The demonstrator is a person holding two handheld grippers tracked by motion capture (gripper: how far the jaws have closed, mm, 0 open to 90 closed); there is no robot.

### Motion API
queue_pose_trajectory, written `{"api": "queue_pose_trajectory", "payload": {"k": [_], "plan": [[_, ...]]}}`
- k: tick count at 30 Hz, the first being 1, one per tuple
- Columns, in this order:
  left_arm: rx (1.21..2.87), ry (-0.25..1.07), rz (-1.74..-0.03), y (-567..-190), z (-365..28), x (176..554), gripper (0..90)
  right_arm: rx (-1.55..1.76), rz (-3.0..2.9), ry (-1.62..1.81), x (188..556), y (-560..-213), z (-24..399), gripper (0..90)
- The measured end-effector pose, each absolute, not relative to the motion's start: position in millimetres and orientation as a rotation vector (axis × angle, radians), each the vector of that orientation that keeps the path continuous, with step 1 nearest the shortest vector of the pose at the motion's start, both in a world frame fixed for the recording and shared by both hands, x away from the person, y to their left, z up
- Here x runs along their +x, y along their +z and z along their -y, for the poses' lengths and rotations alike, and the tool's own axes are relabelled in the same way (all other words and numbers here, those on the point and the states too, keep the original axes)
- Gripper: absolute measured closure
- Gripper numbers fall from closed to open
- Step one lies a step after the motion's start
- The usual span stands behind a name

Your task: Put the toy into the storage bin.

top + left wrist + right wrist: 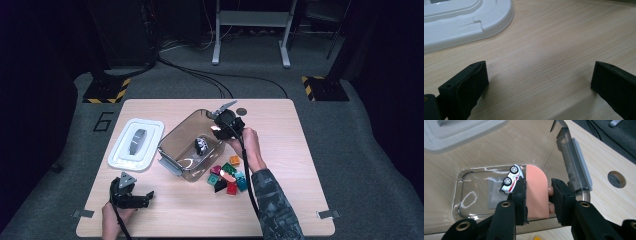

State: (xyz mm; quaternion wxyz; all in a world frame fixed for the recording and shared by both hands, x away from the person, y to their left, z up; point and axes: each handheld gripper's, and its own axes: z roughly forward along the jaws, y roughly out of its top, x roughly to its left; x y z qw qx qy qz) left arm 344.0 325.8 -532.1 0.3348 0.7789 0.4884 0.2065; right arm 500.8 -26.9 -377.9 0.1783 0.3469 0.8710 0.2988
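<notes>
Salmon-pink plastic fills the right gripper point(537, 195), its jaws clamped on a round-topped toy block point(537, 192) held over the clear container point(574, 155), where a small white toy car point(511, 179) already lies. Releasing low and clear of the car should avoid a bounce. The left gripper point(539, 82) rests agape over bare table point(554, 37), beside the white lid point(461, 22).

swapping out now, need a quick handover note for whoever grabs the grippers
Right gripper: shut on a pink block, held over the clear tub.
Left gripper: open, holding nothing, low over the table near the white lid.
Done: toy car lies in the tub; lid is off, left of the tub.
Left: drop the pink block in, then probably move the pile of coloured blocks from beside the tub.
</notes>
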Motion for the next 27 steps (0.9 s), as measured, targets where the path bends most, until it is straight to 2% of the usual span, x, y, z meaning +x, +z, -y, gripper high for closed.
{"api": "queue_pose_trajectory", "payload": {"k": [9, 14, 18, 22, 27], "plan": [[2.031, 0.540, -1.278, -532.1, -325.8, 343.9, 0.9, 0.977, -2.474, 0.823, 501.2, -381.1, 27.2, 65.3], [2.031, 0.541, -1.279, -532.1, -325.8, 344.0, 0.9, 0.988, -2.475, 0.785, 500.6, -384.5, 26.6, 59.9], [2.030, 0.539, -1.281, -532.1, -325.8, 343.9, 0.9, 0.990, -2.478, 0.790, 498.5, -384.4, 29.9, 50.7], [2.031, 0.541, -1.279, -532.1, -325.9, 344.0, 0.9, 1.022, -2.445, 0.859, 489.3, -380.8, 35.1, 35.8], [2.031, 0.541, -1.280, -532.1, -325.8, 343.9, 0.9, 1.069, -2.389, 0.947, 472.8, -374.3, 50.1, 22.7]]}}
